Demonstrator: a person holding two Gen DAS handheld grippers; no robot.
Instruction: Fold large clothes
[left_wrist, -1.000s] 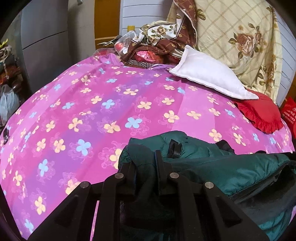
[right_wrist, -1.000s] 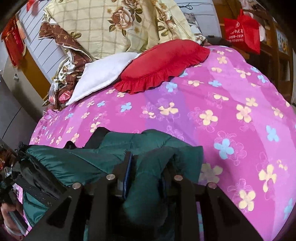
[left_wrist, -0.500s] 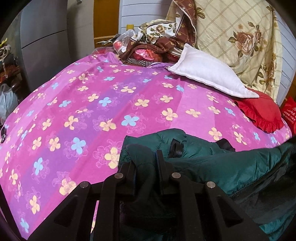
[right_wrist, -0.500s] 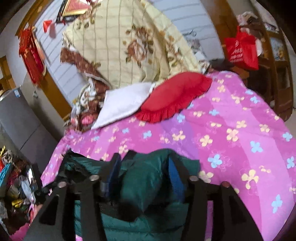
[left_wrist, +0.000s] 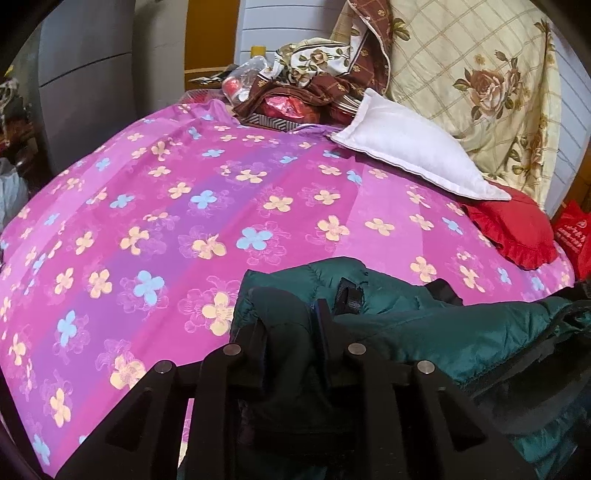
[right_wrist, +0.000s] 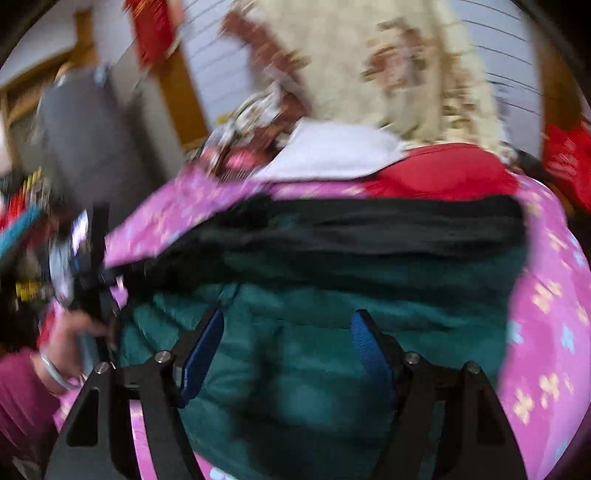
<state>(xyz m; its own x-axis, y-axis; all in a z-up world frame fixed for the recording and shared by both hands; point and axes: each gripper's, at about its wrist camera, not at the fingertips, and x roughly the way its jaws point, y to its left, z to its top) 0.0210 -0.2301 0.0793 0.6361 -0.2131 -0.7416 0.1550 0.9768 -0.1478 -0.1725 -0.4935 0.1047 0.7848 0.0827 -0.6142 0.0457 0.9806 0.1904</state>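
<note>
A dark green padded jacket (left_wrist: 443, 332) lies bunched on the near side of a pink flowered bedsheet (left_wrist: 184, 221). My left gripper (left_wrist: 290, 325) still pinches a thick fold of it at the jacket's left end, though its jaws are starting to open. In the blurred right wrist view the jacket (right_wrist: 332, 288) fills the middle, with its black lining (right_wrist: 369, 229) showing along the far edge. My right gripper (right_wrist: 288, 317) hovers over it with jaws wide and still opening; the blue pads touch nothing.
A white pillow (left_wrist: 413, 158) and a red frilled pillow (left_wrist: 513, 229) lie at the far right of the bed, under a cream rose quilt (left_wrist: 480, 74). Clutter (left_wrist: 295, 96) sits at the head. A hand (right_wrist: 70, 332) in a maroon sleeve shows at left.
My right gripper let go of the jacket fold, opened wide, rolled, and pulled back and up over the jacket. The left gripper stayed where it was, holding its fold.
</note>
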